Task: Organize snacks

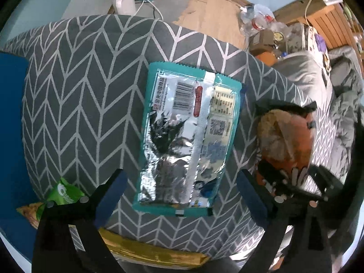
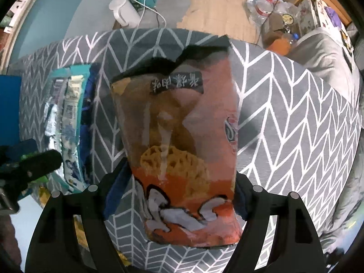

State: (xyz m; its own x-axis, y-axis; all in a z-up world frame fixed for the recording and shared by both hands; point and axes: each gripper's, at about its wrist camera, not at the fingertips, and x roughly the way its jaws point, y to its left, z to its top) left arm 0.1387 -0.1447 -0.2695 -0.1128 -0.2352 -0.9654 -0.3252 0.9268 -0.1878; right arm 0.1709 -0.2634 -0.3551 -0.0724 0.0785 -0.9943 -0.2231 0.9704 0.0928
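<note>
Your left gripper [image 1: 179, 179] stands apart over the teal packet [image 1: 188, 134] lying flat on the patterned cushion [image 1: 75, 95]; your right gripper [image 2: 179, 191], jaws apart, straddles the orange bag [image 2: 182, 141] beside it, probably lining them up.

I count four snack packets: one teal-edged silver foil packet [image 1: 186, 136] lying back-up, one orange crinkled chip bag [image 2: 182, 154], one bright green wrapper [image 1: 64, 193], one flat yellow-gold packet [image 1: 147, 252]. Two black two-finger grippers, my left [image 1: 182, 193] and my right [image 2: 179, 195]. One grey chevron-patterned fabric box [image 1: 79, 91]. One white plastic kettle [image 2: 124, 11].
</note>
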